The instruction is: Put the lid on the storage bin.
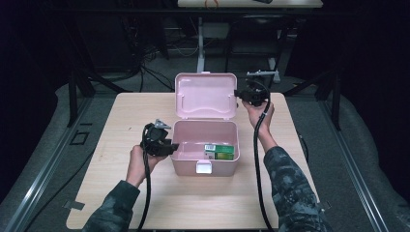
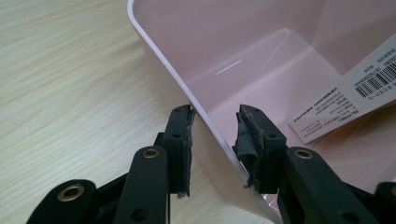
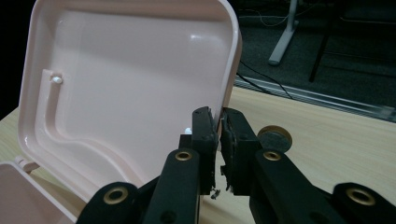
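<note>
box point(image 1: 205, 162): pink plastic, mid-table, base open, white latch tab on near face
lid point(image 1: 205, 95): hinged up behind base, standing near upright, inner side facing near edge of table
contents: green carton point(image 1: 221, 152) with barcode label lying in right half of base; left half bare
left gripper point(image 2: 215, 140): jaws astride left wall of base, one outside, one inside; gap visible at the pads, so bracing rather than a hard clamp; not pressing as far as seen
right gripper point(image 3: 219, 140): clenched on lid's right edge, pads pinched tight on the thin rim
table point(image 1: 145, 193): light wood, bare around box; small round metal disc point(image 3: 275, 138) on it just beside lid, seen past right jaws
step, as judged: lid being swung by right gripper while left steadies base; direction of swing not readable from here
risk 1: thin rim slipping out of right pads, since grip sits at the very edge; lid then drops and slams
risk 2: base sliding or tipping if lid force outruns loose left brace
risk 3: inner left jaw caught between lid and wall if lid comes down before withdrawal
risk 4: hinge strain from pulling on one side of lid, twisting it
risk 5: latch tab missing its catch if lid lands skewed
</note>
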{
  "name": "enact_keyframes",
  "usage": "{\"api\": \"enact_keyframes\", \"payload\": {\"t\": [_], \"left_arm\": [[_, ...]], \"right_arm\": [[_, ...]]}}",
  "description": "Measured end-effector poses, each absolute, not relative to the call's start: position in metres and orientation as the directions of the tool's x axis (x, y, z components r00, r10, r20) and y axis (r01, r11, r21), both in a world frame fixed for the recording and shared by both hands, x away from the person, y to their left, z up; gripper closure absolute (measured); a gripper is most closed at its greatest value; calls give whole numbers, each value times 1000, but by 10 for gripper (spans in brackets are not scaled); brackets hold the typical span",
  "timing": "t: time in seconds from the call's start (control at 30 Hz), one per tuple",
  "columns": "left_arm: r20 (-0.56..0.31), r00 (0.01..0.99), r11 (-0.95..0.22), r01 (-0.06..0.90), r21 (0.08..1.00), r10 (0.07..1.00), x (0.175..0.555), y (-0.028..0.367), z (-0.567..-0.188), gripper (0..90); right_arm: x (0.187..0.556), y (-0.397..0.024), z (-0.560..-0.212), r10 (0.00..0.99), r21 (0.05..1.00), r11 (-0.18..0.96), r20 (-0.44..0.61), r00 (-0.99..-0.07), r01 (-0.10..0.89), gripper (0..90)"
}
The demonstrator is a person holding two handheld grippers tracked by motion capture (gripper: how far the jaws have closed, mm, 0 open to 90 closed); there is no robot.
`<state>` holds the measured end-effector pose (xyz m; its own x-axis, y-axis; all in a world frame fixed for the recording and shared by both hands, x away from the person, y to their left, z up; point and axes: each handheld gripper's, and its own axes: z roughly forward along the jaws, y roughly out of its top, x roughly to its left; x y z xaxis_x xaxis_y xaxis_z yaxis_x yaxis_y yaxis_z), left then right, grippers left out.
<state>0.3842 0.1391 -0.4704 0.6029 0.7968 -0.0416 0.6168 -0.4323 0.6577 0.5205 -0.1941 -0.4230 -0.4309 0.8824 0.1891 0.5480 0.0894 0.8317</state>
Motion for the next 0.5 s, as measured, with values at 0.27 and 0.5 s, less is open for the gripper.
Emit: {"api": "enact_keyframes", "payload": {"t": [0.27,0.5], "left_arm": [[-35,601,-435,617,655,799,384,138,-470,657],[-33,599,-435,617,655,800,383,137,-470,657]], "right_arm": [[515,-196,-419,872,845,110,171,-460,524,846],[510,-198,-416,859,857,139,144,-491,496,844]]}}
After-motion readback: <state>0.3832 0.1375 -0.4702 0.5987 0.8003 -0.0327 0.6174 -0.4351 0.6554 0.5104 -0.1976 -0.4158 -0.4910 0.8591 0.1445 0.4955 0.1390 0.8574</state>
